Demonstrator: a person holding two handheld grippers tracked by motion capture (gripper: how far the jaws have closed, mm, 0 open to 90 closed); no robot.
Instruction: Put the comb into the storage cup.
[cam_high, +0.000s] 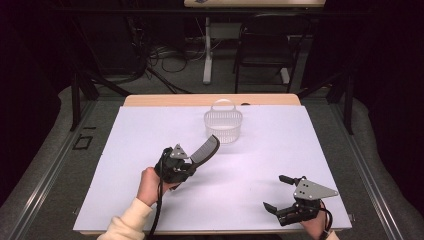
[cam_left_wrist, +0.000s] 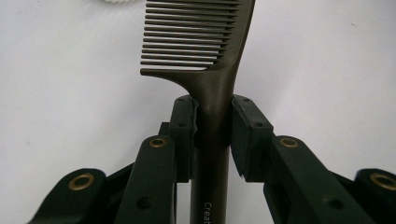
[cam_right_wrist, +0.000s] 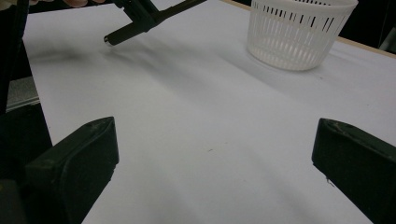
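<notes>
left claw (cam_left_wrist: 212, 135) clamped on the comb (cam_left_wrist: 205, 56) handle near the basket (cam_high: 223, 125); right claw (cam_high: 278, 192) jaws wide apart over the bench (cam_high: 260, 150).

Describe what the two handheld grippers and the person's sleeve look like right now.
Both the left gripper and the right gripper are black with two jaws, brass-coloured pivot rivets and a grey three-cornered plate on top. A black cable trails from the left one. The left arm wears a cream sleeve.

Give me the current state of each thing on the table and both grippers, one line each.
Comb: held by its handle, lifted off the table, teeth end toward the basket.
Basket: upright, handle up, nothing visible inside.
Left gripper: jaws clamped on the comb handle.
Right gripper: jaws wide open, holding nothing.
</notes>
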